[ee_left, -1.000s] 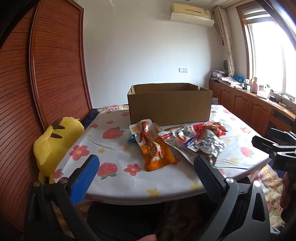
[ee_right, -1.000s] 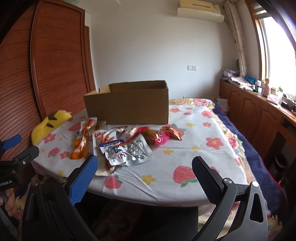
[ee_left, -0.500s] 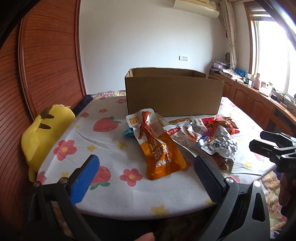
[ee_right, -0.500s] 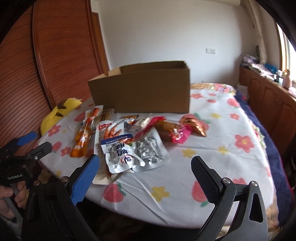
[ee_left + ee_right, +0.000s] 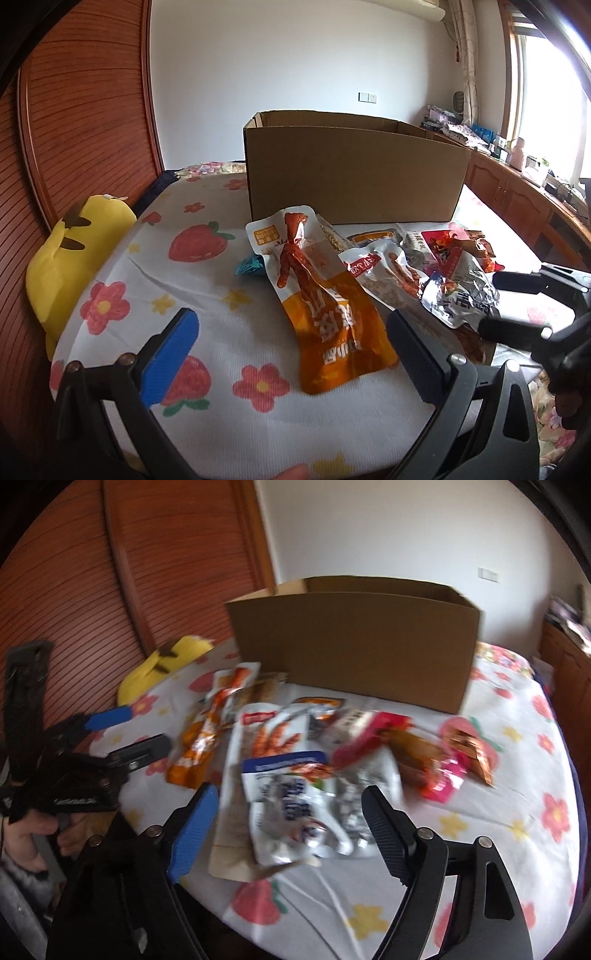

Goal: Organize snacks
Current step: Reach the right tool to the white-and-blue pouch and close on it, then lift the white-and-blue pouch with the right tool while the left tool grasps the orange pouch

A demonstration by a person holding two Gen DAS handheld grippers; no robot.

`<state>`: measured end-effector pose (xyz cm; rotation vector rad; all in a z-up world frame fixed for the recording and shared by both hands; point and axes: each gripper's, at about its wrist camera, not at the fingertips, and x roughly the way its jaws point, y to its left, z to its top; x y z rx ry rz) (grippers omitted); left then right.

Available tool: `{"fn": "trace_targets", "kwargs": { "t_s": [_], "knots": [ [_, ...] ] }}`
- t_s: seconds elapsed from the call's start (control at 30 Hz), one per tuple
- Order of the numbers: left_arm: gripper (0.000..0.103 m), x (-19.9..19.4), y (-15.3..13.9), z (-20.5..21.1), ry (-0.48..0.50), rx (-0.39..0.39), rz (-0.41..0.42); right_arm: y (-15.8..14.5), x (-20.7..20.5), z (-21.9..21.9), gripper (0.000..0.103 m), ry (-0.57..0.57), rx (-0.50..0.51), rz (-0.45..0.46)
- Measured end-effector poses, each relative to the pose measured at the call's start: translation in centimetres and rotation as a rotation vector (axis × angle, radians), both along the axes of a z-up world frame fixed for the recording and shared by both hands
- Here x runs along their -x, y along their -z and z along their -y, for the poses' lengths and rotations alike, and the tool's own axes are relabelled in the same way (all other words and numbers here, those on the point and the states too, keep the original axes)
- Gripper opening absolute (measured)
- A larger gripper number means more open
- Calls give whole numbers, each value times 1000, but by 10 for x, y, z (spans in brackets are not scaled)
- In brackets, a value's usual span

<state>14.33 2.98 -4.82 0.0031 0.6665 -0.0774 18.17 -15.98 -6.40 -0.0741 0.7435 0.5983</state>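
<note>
You have brought both claws closer to the snacks than a second ago. Your left gripper (image 5: 291,350) is spread wide and holds nothing; the orange snack pouch (image 5: 325,310) lies between its fingers, just ahead. Your right gripper (image 5: 290,821) is also wide open and empty, with the silver-and-blue packet (image 5: 291,805) between its fingers. Only the right view, blurred, shows the pink packet (image 5: 439,775) off to its right. The cardboard box (image 5: 354,173) stands beyond the pile on the flower-print tablecloth (image 5: 207,295). A yellow plush toy (image 5: 70,262) rests left, by wooden slatted panels (image 5: 81,122).
</note>
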Motion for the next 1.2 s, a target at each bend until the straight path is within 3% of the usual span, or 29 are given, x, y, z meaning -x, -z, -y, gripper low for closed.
{"fn": "trace_targets", "kwargs": {
  "t_s": [0.27, 0.33, 0.7, 0.77, 1.2],
  "knots": [
    [102, -12, 2, -9, 6, 32, -25, 17, -11, -18, 67, -60, 91, -35],
    [102, -15, 3, -10, 11, 42, -34, 22, -16, -15, 57, -54, 91, -54],
    [102, -34, 8, -2, 44, 97, -77, 30, -15, -19, 58, -48, 139, -16],
    [101, -41, 8, 0, 45, 108, -90, 30, -14, -19, 47, -45, 135, -9],
    [96, -68, 17, 7, 67, 163, -163, 18, -14, -4, 33, -28, 40, -8]
  ]
}}
